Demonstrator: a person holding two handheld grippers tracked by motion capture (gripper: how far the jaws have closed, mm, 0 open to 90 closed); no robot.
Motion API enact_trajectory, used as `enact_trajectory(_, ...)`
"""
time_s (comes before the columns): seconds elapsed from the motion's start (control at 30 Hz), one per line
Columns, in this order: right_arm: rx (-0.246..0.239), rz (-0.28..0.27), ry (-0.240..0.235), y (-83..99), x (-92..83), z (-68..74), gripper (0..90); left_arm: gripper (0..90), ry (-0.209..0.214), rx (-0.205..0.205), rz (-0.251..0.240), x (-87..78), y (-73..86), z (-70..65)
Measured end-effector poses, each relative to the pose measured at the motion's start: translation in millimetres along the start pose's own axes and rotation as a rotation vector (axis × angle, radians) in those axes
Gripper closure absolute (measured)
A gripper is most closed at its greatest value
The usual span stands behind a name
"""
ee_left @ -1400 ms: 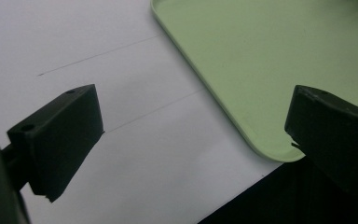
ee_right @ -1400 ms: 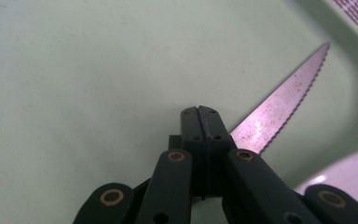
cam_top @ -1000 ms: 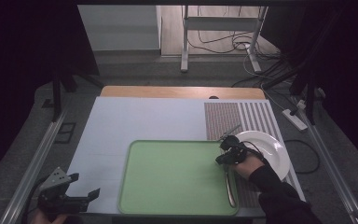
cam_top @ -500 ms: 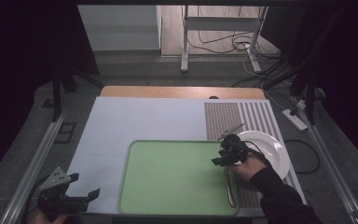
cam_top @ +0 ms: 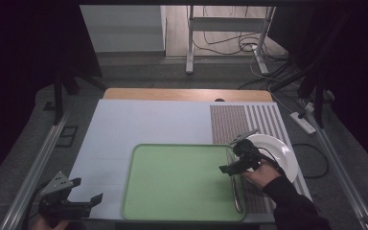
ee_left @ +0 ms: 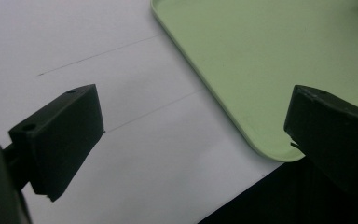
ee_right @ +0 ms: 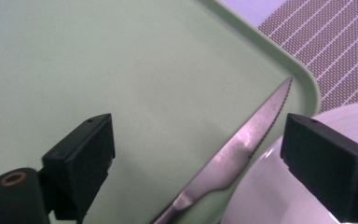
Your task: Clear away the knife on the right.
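You're parking the left gripper [cam_top: 84,201] idle at 7 o'clock on the flat white table sheet [cam_top: 139,124], jaws gaping and holding nothing, so it's staying clear of the work. At centre the smooth pale-green plastic tray [cam_top: 172,182] with rounded rim is serving as the drop spot. Along its 3 o'clock edge the slim serrated steel knife [ee_right: 242,144] is lying flat, just released: your right gripper [cam_top: 235,165] has just been spreading its jaws, hovering above with nothing pinched. Further right, the glossy round white plate [cam_top: 280,153] is resting on the woven striped grey placemat [cam_top: 249,120].
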State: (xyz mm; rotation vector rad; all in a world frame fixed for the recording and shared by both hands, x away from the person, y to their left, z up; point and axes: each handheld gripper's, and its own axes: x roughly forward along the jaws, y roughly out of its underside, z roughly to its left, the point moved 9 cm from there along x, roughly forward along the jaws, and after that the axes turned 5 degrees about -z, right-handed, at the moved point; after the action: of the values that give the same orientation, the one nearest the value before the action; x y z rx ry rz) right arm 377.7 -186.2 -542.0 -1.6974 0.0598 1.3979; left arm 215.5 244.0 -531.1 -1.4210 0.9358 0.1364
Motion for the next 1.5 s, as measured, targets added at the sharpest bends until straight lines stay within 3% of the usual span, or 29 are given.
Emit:
enact_trajectory(0.23, -0.007, 0.001, 0.007, 7.7, 0.0, -1.5, 0.0, 4.4, -0.001, -0.002, -0.001, 0.2, 0.0, 0.0)
enact_trajectory(0.8, 0.005, -0.018, 0.024, 21.4, -13.7, -1.5, 0.0, 4.4, -0.001, 0.0, 0.001, -0.1, 0.1, 0.0)
enact_trajectory(1.5, 0.079, -0.084, 0.104, 45.1, -45.3, -10.4, 0.0, 4.3, 0.002, -0.007, -0.001, -0.3, 0.0, 0.3)
